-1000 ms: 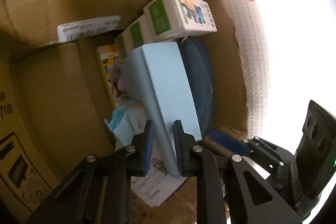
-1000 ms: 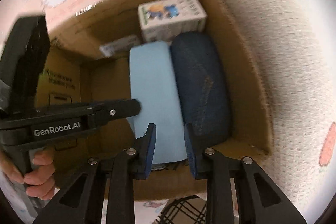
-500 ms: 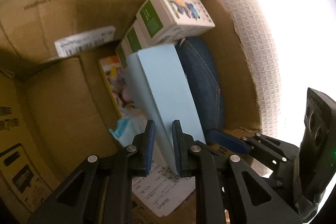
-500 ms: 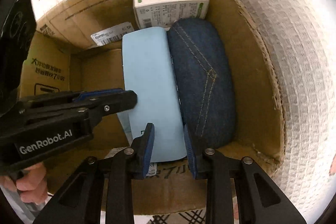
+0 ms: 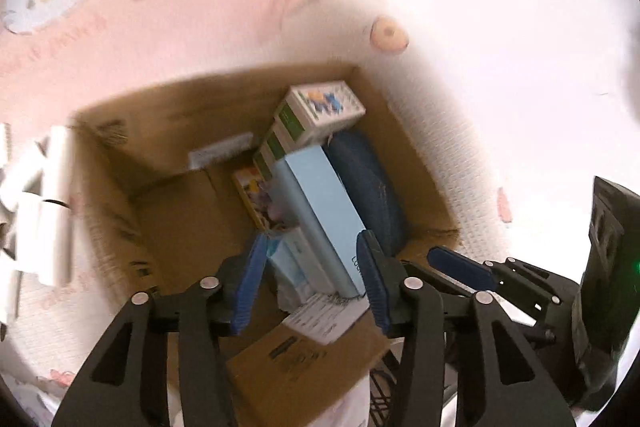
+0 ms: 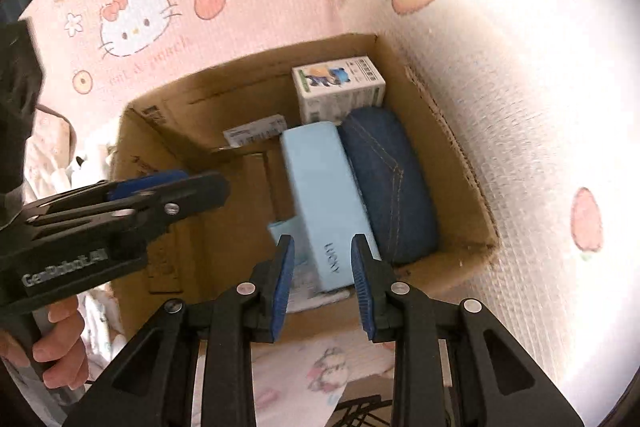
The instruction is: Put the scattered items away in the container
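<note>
An open cardboard box (image 5: pixel 168 211) (image 6: pixel 452 147) stands on a pink printed cloth. Inside lie a light blue box (image 5: pixel 324 203) (image 6: pixel 324 195), a denim case (image 5: pixel 372 183) (image 6: pixel 388 187), a white-and-green carton (image 5: pixel 320 111) (image 6: pixel 340 87), a colourful booklet (image 5: pixel 256 195) and a pale tissue pack (image 5: pixel 292 263). My left gripper (image 5: pixel 312 267) (image 6: pixel 192 187) hovers above the box's near side; its jaws are opening wide with nothing between them. My right gripper (image 6: pixel 323 255) (image 5: pixel 444 261) hangs over the near end of the light blue box, slightly open and holding nothing.
The pink cartoon-cat cloth (image 6: pixel 160 7) surrounds the box on all sides. A black wire object (image 6: pixel 360 411) lies by the near edge. White blurred things (image 5: pixel 36 211) sit left of the box. A hand (image 6: pixel 56 347) holds the left gripper's handle.
Both grippers have lifted up and back from inside the box. The left jaws, nearly shut at the light blue box's edge before, have spread wide. The items stay in place.
</note>
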Motion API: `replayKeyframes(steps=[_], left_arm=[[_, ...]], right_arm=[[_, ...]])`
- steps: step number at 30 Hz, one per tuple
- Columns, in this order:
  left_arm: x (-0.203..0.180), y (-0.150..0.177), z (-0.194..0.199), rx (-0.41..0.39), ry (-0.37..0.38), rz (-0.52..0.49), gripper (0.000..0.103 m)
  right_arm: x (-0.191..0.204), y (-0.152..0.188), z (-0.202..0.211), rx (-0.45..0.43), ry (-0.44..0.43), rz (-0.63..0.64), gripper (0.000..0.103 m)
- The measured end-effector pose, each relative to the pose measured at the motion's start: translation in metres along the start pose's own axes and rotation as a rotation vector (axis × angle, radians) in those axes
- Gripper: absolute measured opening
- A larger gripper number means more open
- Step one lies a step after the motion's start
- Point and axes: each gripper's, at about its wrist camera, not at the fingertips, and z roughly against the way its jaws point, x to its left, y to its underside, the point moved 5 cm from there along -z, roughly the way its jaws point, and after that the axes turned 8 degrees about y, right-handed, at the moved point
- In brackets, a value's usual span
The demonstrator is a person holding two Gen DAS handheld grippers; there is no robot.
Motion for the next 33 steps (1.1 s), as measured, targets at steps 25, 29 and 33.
replayKeyframes(steps=[25, 29, 33], left_arm=[[0.033, 0.104, 0.175, -0.257, -0.309, -0.299, 0.067], [0.051, 0.118, 0.192, -0.251, -0.352, -0.276, 0.067], [0.060, 0.117, 0.211, -0.240, -0.325, -0.181, 0.067]], right_arm=[[0.079, 0.061, 0.103, -0.124, 0.156, 0.071, 0.027], [0.088, 0.079, 0.114, -0.125, 0.183, 0.112, 0.027], [0.090, 0.088, 0.128, -0.144, 0.249, 0.137, 0.027]])
